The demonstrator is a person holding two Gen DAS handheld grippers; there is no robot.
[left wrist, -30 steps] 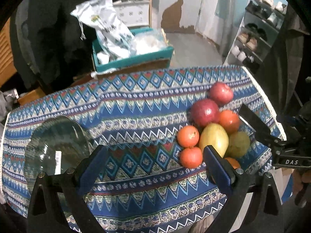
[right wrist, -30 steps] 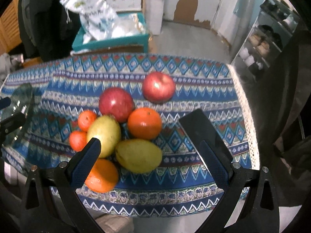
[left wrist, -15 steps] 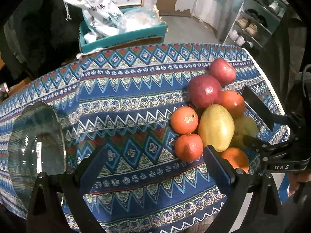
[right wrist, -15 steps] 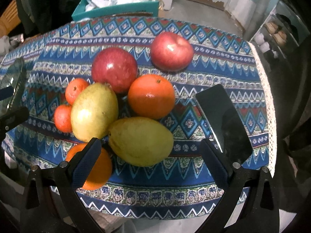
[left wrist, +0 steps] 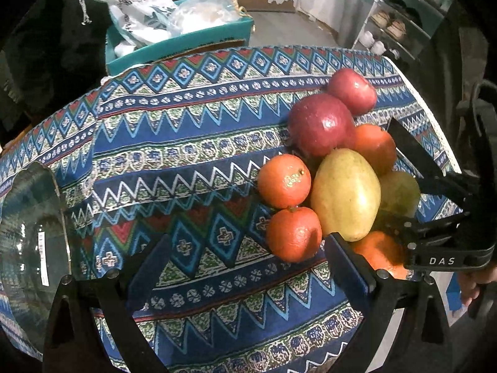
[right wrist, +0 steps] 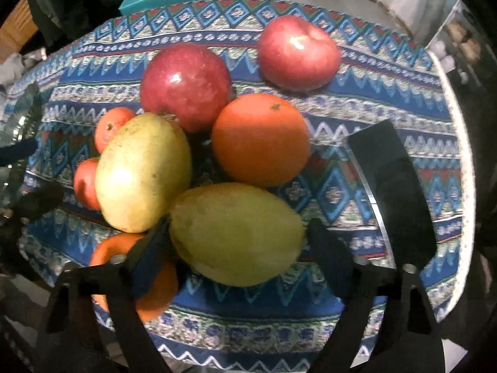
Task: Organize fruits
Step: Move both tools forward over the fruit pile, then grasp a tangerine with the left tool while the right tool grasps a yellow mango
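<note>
A pile of fruit lies on the patterned tablecloth [left wrist: 186, 155]. My right gripper [right wrist: 239, 242] has a finger on each side of the near yellow-green mango [right wrist: 236, 233], jaws narrowed close to it; contact is unclear. Around it are a second mango [right wrist: 143, 171], a large orange [right wrist: 261, 140], two red apples [right wrist: 186, 84] [right wrist: 298, 52], two small oranges and an orange at the near edge [right wrist: 136, 276]. My left gripper [left wrist: 245, 258] is open and empty over the cloth, left of the small oranges [left wrist: 293, 233]. A clear glass bowl [left wrist: 31, 242] stands at the left.
A teal box [left wrist: 186, 40] with white bags stands behind the table. A shoe rack [left wrist: 403, 21] is at the back right. The table's right edge [right wrist: 459, 155] has a white lace trim. The right gripper's body [left wrist: 441, 217] shows in the left wrist view.
The right gripper has moved forward and down onto the near mango and its jaws have narrowed around it. The left gripper has moved closer to the fruit pile.
</note>
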